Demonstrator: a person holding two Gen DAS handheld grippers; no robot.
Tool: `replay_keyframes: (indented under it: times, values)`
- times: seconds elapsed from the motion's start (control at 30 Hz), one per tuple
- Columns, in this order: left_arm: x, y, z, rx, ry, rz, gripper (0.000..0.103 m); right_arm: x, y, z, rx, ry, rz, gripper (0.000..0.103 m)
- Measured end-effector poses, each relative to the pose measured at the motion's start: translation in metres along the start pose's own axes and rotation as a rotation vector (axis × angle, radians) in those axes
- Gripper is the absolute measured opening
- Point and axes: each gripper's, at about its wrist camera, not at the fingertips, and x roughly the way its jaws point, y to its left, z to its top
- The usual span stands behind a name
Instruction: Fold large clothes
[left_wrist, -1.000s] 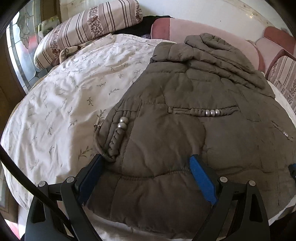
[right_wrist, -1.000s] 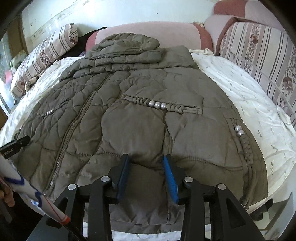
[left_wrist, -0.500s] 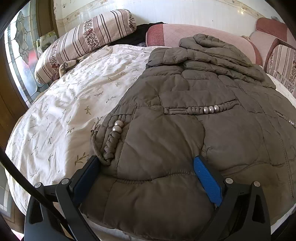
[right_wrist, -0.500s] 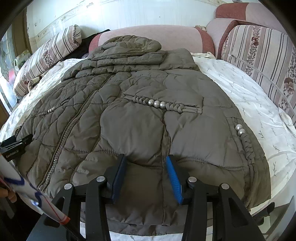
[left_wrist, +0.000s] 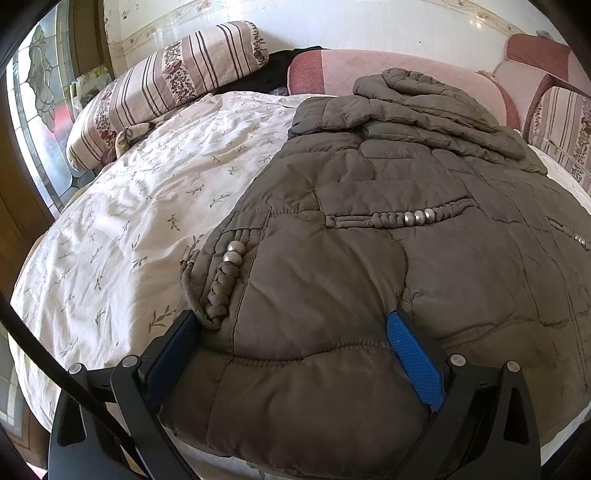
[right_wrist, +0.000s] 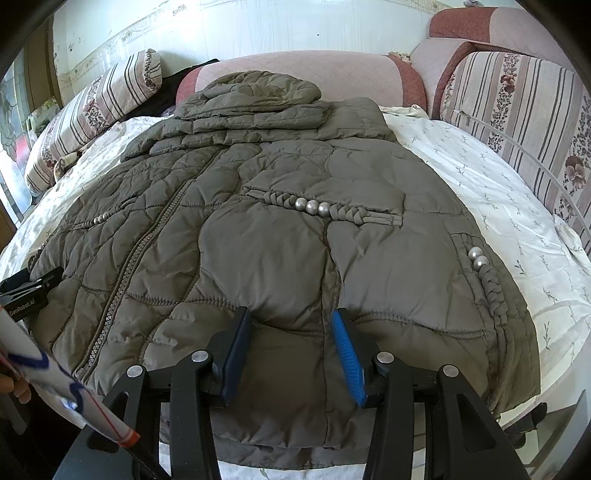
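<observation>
Here the whole move turns on how the coat (right_wrist: 280, 240) lies: one large olive quilted garment spread front-up on the floral sheet (left_wrist: 140, 206), its long axis running straight away from both grippers, hem at the near edge of the bed and hood (right_wrist: 255, 92) at the far end against the pink headboard cushion (right_wrist: 354, 77). The zip (right_wrist: 147, 254) runs along that same axis, left of centre in the right wrist view.

The left gripper (left_wrist: 295, 332) sits over the near left corner of the hem; its jaws have just been opening and now stand spread wide, with the hem's puffy panel bulging between them, the left finger just outside the coat's side edge. I judge that the pads are not pressing on the fabric. The right gripper (right_wrist: 291, 332) is over the near hem further right, about midway between the zip and the right side seam; its jaws have just been opening too and stand half spread, straddling a vertical seam, fabric between them but seemingly not pinched.

So each gripper is equally near its own stretch of hem, and the far hood end is well apart from both. A fold along the long axis would likely mean lifting the near hem toward the hood.

By count: one coat, two grippers, four braided trims with silver beads (two on the pockets, two at the side seams), two striped pillows, left (left_wrist: 166, 81) and right (right_wrist: 524, 122).
</observation>
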Motion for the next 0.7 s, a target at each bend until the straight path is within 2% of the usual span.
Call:
replay_keyframes:
  times: [0.43,0.53,0.7]
  values:
    - [-0.001,0.0,-0.002,0.015,-0.013,-0.003,0.101,-0.006,-0.008,0.001,0.022,0.007,0.038,0.051]
    - [-0.002,-0.001,-0.003,0.016,-0.014,-0.002,0.101,-0.022,-0.025,0.007,0.083,-0.053,0.052,0.051]
    - [-0.002,-0.001,-0.003,0.02,-0.017,-0.003,0.101,-0.04,-0.103,0.015,0.334,-0.13,-0.054,0.058]
